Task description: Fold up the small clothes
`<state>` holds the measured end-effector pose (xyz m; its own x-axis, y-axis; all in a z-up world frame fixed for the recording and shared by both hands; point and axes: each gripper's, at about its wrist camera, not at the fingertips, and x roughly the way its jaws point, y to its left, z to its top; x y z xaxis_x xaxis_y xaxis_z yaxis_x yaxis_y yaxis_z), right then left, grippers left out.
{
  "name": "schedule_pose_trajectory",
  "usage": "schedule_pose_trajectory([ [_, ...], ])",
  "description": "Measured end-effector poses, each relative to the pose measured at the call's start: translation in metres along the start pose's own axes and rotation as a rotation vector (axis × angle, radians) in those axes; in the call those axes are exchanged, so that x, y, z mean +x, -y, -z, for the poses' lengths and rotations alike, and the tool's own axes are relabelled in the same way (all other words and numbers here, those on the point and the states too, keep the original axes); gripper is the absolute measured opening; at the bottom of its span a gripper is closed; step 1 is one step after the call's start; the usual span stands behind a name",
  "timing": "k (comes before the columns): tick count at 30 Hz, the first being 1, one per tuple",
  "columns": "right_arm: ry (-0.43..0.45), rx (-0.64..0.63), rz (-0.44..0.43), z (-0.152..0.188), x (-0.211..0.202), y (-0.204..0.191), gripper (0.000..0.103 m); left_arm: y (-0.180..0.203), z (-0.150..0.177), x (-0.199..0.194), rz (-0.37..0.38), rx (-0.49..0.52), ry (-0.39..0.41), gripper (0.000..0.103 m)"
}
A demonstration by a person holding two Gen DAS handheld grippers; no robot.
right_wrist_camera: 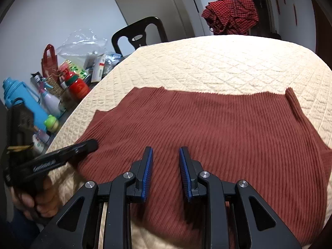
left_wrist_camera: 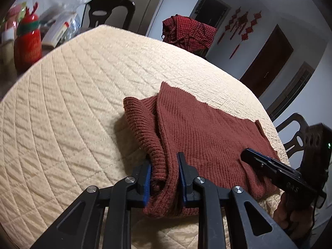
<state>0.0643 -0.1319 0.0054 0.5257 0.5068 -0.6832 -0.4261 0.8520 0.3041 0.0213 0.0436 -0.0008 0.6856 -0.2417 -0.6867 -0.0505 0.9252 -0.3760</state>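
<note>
I count one rust-brown ribbed knit sweater (right_wrist_camera: 207,128) on the cream quilted surface (right_wrist_camera: 217,62). Beyond the surface's far edge hangs one red-and-black checked cloth (right_wrist_camera: 232,14). I see two dark wooden chairs (left_wrist_camera: 112,10) beside the surface, one at its far edge and one (left_wrist_camera: 294,132) at its right edge. Left of the surface stand one blue bottle (right_wrist_camera: 22,101), one red bottle with a green band (right_wrist_camera: 77,85) and one red gift bag (right_wrist_camera: 49,60). I hold two sets of jaws, my left (left_wrist_camera: 164,161) and my right (right_wrist_camera: 166,155).
</note>
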Motion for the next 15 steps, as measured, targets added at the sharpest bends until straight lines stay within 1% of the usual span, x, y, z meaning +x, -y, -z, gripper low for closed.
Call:
schedule_pose_trajectory([
  [3, -0.014, -0.019, -0.025, 0.006, -0.004, -0.005, 0.027, 0.004, -0.002, -0.002, -0.011, 0.012, 0.011, 0.023],
  [5, -0.027, -0.036, -0.046, 0.016, -0.008, -0.009, 0.027, 0.005, -0.004, -0.003, -0.014, 0.016, 0.013, 0.023],
  [7, -0.021, -0.047, -0.061, 0.027, -0.016, -0.012, 0.027, 0.007, -0.005, -0.005, -0.018, 0.026, 0.017, 0.023],
  [10, -0.032, -0.026, -0.097, 0.038, -0.025, -0.011, 0.027, 0.011, -0.007, -0.007, -0.017, 0.043, 0.022, 0.023],
  [15, -0.039, -0.012, -0.099, 0.048, -0.032, -0.005, 0.027, 0.021, -0.011, -0.012, -0.009, 0.07, 0.036, 0.023],
])
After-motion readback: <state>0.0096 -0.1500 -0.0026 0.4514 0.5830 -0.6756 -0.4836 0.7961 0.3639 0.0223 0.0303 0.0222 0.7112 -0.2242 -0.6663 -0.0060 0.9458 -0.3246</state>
